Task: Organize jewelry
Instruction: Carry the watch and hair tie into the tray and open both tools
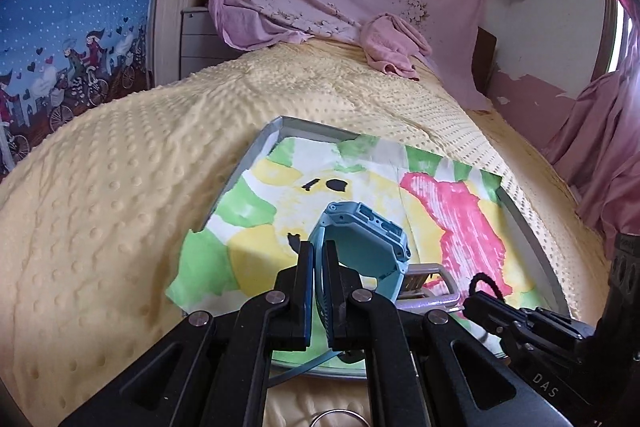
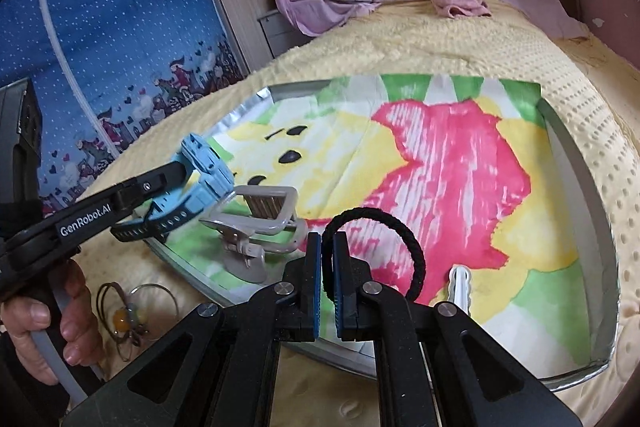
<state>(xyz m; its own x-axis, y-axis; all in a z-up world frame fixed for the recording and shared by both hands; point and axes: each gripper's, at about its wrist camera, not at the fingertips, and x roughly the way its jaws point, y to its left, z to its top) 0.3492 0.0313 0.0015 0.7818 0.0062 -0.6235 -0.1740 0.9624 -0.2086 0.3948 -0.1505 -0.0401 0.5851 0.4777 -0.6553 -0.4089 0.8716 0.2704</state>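
Note:
My left gripper (image 1: 319, 247) is shut on the strap of a light blue watch (image 1: 366, 231) and holds it above the near left part of the tray (image 1: 532, 227). The watch also shows in the right wrist view (image 2: 204, 163), over the tray's left rim (image 2: 244, 109). My right gripper (image 2: 327, 239) is shut on a black braided hair tie (image 2: 412, 247), held above the tray's colourful paper lining (image 2: 440, 163). A grey hair clip (image 2: 264, 215) and a white clip (image 2: 460, 285) lie in the tray.
The tray sits on a yellow dotted blanket (image 1: 120, 207) on a bed. A metal ring (image 2: 154, 293) and a cord necklace with an amber bead (image 2: 122, 323) lie on the blanket left of the tray. A pink cloth (image 1: 392, 47) lies at the far end.

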